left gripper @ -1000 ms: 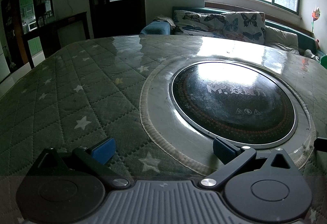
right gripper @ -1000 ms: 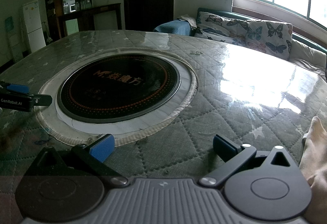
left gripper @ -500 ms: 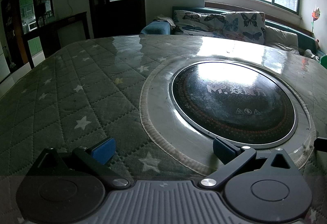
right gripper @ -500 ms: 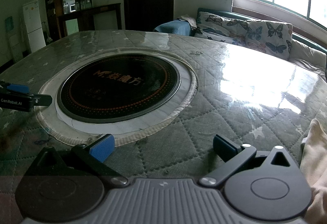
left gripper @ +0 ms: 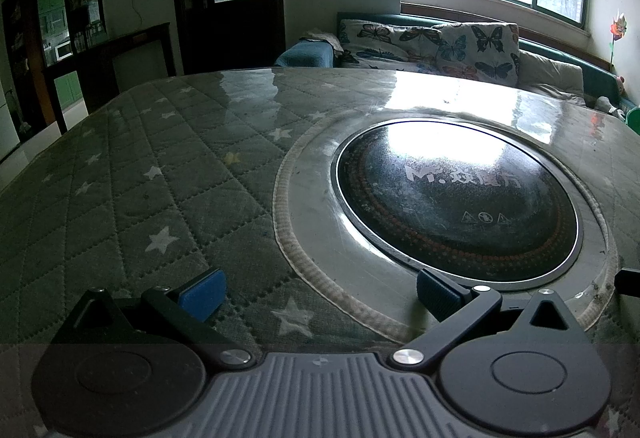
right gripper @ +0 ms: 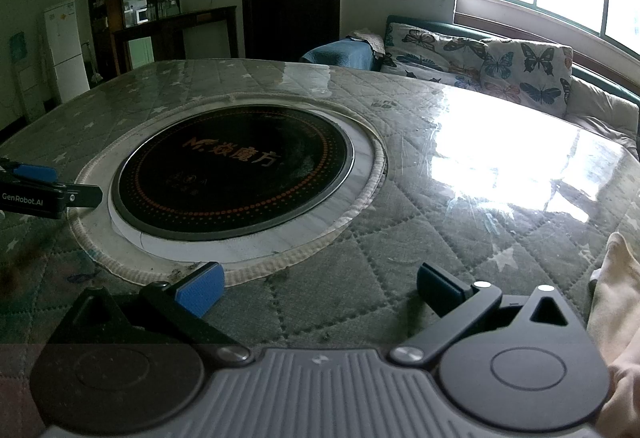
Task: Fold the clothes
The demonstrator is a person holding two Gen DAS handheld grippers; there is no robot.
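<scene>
Left gripper (left gripper: 318, 290) was spread wide, empty, low over the quilted star-print table cover (left gripper: 160, 198) near the table's front edge, just left of the round black cooktop (left gripper: 456, 198) set in the table's middle. Right gripper (right gripper: 318, 288) was also spread, empty, near the front edge, right of the cooktop. Cream garment (right gripper: 616, 302) lay at the table's right edge, just beside the right gripper, not touched by its fingers

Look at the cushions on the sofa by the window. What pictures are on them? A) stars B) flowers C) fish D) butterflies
D, because the sofa cushions behind the table are covered in big butterfly shapes, seen in the left wrist view too.
</scene>
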